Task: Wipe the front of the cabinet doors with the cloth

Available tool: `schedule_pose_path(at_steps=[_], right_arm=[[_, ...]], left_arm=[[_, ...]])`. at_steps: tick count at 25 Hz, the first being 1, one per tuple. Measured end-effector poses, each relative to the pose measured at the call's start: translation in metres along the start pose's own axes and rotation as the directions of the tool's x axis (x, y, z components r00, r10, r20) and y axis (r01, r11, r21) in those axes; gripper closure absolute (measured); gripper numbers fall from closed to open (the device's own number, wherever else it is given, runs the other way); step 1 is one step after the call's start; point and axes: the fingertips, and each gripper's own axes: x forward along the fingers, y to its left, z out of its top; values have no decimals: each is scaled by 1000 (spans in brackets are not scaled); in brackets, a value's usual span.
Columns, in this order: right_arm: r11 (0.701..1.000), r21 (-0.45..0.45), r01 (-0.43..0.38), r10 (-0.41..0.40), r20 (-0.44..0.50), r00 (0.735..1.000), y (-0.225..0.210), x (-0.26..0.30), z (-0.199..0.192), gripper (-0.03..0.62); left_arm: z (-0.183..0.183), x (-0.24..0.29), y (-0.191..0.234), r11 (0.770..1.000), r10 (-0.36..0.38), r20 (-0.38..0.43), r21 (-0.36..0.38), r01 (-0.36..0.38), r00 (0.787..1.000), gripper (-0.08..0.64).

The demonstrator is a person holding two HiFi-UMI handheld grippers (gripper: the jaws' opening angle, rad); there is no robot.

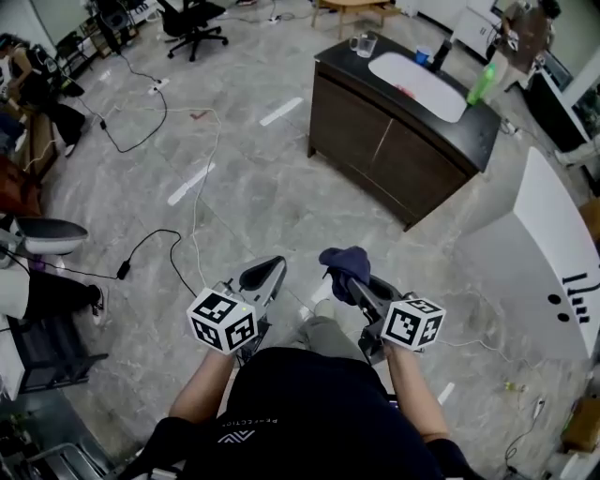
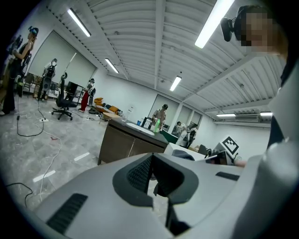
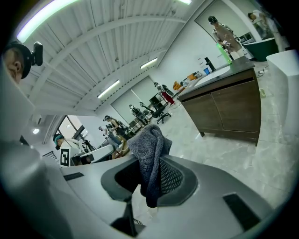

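Note:
The dark brown cabinet [image 1: 389,150] with a black top and a white sink [image 1: 417,84] stands a few steps ahead on the floor; its two front doors face me. It also shows in the left gripper view as a cabinet [image 2: 128,144] and in the right gripper view as a cabinet [image 3: 229,112]. My right gripper [image 1: 349,281] is shut on a dark blue cloth [image 1: 343,264], which bunches up over the jaws as the cloth [image 3: 149,154]. My left gripper [image 1: 265,274] is held low beside it, shut with nothing in it. Both are far short of the doors.
A glass mug [image 1: 364,44] and a green bottle [image 1: 481,84] stand on the cabinet top. A white panel [image 1: 544,253] lies to the right. Cables [image 1: 192,202] trail over the grey floor at left, with an office chair [image 1: 192,23] and people beyond.

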Motion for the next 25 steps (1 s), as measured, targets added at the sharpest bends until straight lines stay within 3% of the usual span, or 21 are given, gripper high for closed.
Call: schedule_pose_path(at_steps=[9, 15, 25], right_arm=[[1000, -12, -22, 21, -69, 997, -44, 28, 58, 506], [1000, -15, -17, 16, -62, 998, -78, 43, 91, 506], [999, 8, -38, 39, -109, 993, -98, 87, 115, 506]], left_arm=[[38, 72, 23, 998, 51, 7, -24, -51, 999, 561], [55, 120, 30, 998, 60, -23, 26, -59, 998, 561], [72, 155, 65, 996, 83, -40, 18, -82, 996, 561]])
